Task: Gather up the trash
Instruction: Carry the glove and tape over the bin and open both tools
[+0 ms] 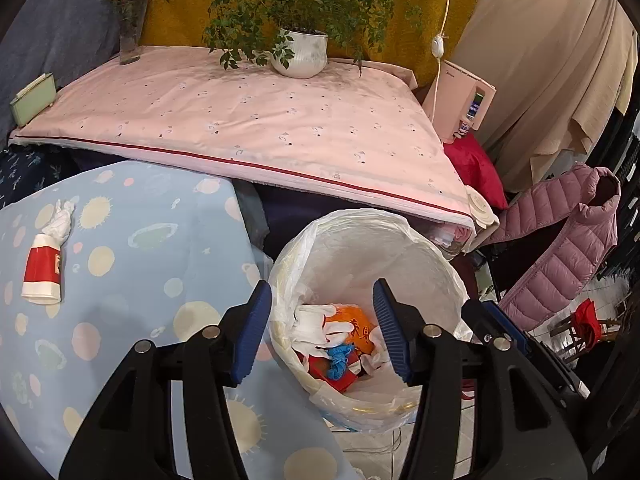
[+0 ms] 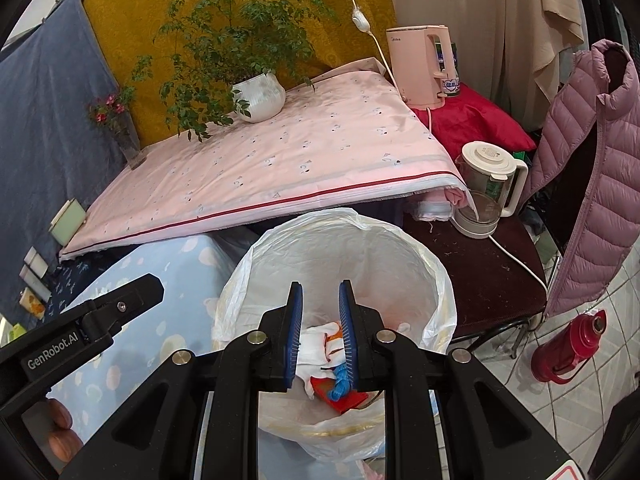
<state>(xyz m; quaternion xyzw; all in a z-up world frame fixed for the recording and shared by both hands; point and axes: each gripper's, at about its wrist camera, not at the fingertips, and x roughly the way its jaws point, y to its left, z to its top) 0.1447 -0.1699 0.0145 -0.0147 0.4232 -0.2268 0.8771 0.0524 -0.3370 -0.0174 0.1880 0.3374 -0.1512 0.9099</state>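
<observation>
A bin lined with a white plastic bag (image 1: 360, 220) stands beside the blue spotted cloth (image 1: 140, 260). Inside lie white tissues (image 1: 316, 324), an orange wrapper (image 1: 356, 328), a blue scrap (image 1: 338, 358) and a red box (image 1: 344, 380). My left gripper (image 1: 321, 285) hangs open above the bin's mouth with nothing between its pads. My right gripper (image 2: 320, 284) hovers over the same bin (image 2: 320, 220), its jaws a narrow gap apart and empty. On the blue cloth to the left lies a red-and-white paper cup (image 1: 42, 276) stuffed with a tissue (image 1: 62, 220).
Behind the bin is a pink-covered table (image 1: 240, 120) with a potted plant (image 1: 300, 52) and a flower vase (image 1: 130, 36). To the right are a pink kettle (image 2: 420, 68), a glass kettle (image 2: 488, 188) on a dark seat, a pink down jacket (image 2: 592, 180) and a red thermos (image 2: 572, 348).
</observation>
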